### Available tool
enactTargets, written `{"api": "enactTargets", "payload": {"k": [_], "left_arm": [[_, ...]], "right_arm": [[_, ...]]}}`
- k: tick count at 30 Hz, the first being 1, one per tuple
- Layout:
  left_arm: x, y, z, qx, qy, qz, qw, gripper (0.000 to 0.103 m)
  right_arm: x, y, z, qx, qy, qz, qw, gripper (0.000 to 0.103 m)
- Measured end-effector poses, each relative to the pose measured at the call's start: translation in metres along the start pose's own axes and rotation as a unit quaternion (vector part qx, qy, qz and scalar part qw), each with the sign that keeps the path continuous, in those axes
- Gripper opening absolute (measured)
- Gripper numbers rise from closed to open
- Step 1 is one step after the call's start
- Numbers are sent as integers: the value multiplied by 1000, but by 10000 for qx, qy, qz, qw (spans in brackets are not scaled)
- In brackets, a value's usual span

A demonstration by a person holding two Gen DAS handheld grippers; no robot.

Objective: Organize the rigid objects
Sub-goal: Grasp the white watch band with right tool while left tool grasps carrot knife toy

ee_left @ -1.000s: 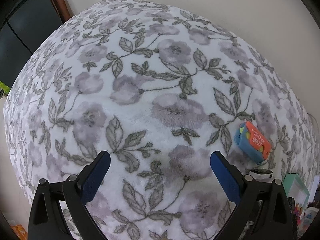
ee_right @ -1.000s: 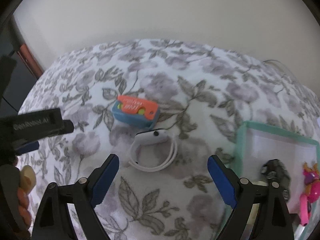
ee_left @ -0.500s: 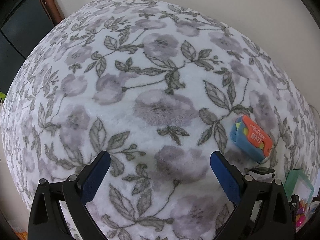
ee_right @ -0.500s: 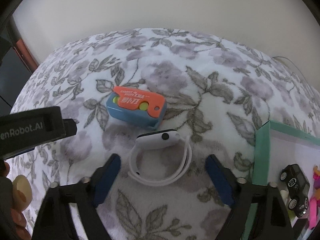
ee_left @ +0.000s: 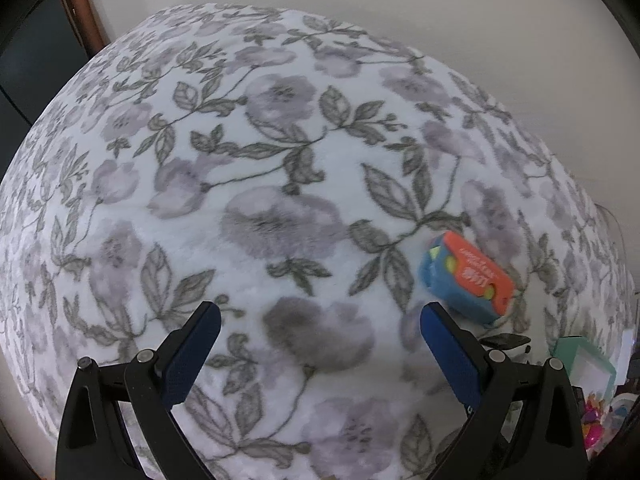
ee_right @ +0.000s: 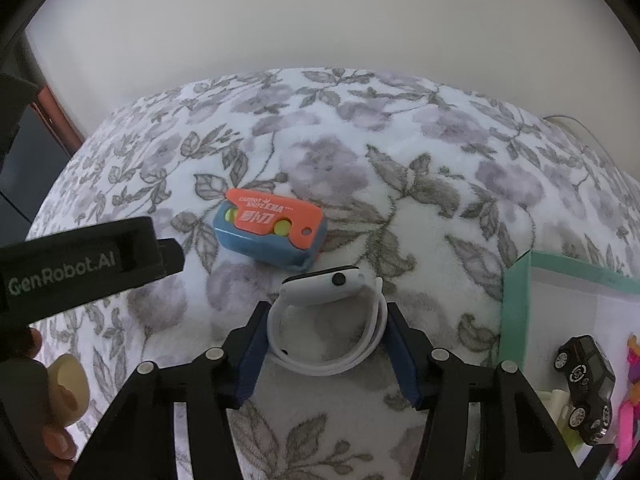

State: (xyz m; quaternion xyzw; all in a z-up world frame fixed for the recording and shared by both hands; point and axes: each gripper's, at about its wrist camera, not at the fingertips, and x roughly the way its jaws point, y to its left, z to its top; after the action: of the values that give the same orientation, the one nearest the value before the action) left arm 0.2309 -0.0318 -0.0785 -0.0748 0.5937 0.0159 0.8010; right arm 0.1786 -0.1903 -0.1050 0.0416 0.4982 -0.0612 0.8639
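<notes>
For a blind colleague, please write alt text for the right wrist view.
The right gripper is closing around a white smartwatch on a floral blanket. Behind it lies an orange-and-blue toy knife; at right, a teal-rimmed box holds a black toy car.

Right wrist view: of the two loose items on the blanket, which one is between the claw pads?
The white smartwatch; the closing right claw straddles its band. The orange-and-blue box lies beyond it, outside the pads.

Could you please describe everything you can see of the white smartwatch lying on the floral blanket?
The white smartwatch with a looped rubbery band lies on the floral fleece blanket, its dark-faced case tipped on edge, a black button showing. The right gripper straddles the band, jaws closing, pads at its sides. The orange-and-blue box sits just beyond, apart.
</notes>
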Motion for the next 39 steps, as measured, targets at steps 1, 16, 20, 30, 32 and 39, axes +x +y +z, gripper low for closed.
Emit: {"api": "enactTargets", "payload": {"k": [1, 16, 20, 30, 32, 39], "left_arm": [[0, -2, 0, -8, -32, -66, 10000, 100], [-3, -57, -3, 369, -380, -543, 9971, 100], [0, -74, -4, 549, -491, -602, 9955, 100], [21, -96, -7, 1095, -644, -518, 9905, 100], [25, -98, -8, 1080, -637, -526, 9907, 100], [36, -102, -12, 1175, -799, -365, 9892, 100]], "right_arm": [[-2, -2, 0, 29, -31, -8, 10000, 58], [-49, -55, 15, 583, -517, -110, 9969, 58], [-65, -73, 17, 801, -666, -101, 9945, 58], [-79, -98, 19, 1105, -811, -37, 9906, 58], [-77, -100, 18, 1135, -774, -9, 9905, 58], [-76, -106, 16, 1204, -706, -24, 9902, 58]]}}
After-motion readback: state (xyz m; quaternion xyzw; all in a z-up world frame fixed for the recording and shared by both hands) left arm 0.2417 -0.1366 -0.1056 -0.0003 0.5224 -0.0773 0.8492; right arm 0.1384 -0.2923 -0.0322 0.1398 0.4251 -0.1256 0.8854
